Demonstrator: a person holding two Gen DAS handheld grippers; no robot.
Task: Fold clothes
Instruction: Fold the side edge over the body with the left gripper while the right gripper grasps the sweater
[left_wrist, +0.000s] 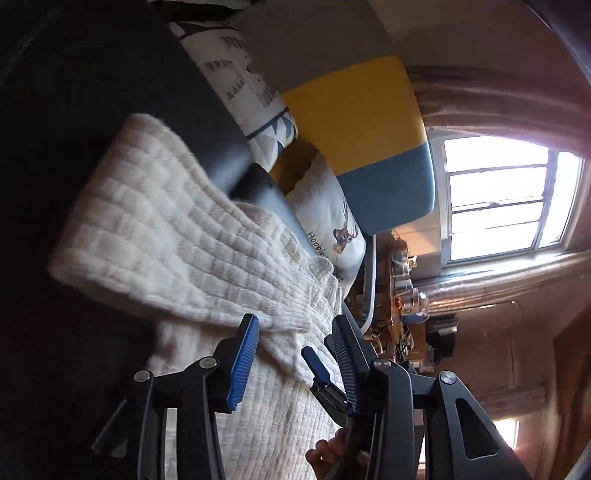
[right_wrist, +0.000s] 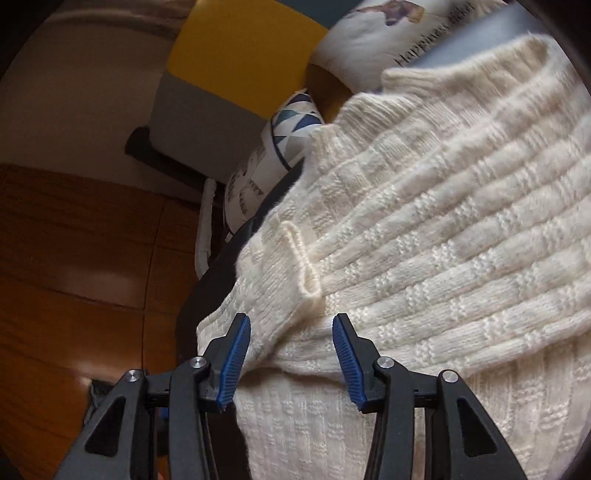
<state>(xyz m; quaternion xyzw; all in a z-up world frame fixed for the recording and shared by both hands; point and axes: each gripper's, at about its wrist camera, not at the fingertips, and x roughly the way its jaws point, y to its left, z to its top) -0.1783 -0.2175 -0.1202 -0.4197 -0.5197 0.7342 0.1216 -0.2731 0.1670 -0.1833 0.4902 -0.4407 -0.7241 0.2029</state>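
Two grippers are seen with jaws spread, the left gripper (left_wrist: 293, 354) and the right gripper (right_wrist: 291, 356) each poised over the near folded edge of a cream knit sweater (right_wrist: 424, 229) laid on a dark surface (left_wrist: 110, 92), with printed pillows (left_wrist: 328, 218) beyond.

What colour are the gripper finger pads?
Blue pads on black arms, clearest in the right wrist view.

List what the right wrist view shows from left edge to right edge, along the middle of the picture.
Wooden floor → patterned pillow → cream knit sweater, which fills the rest of the view to the right edge.
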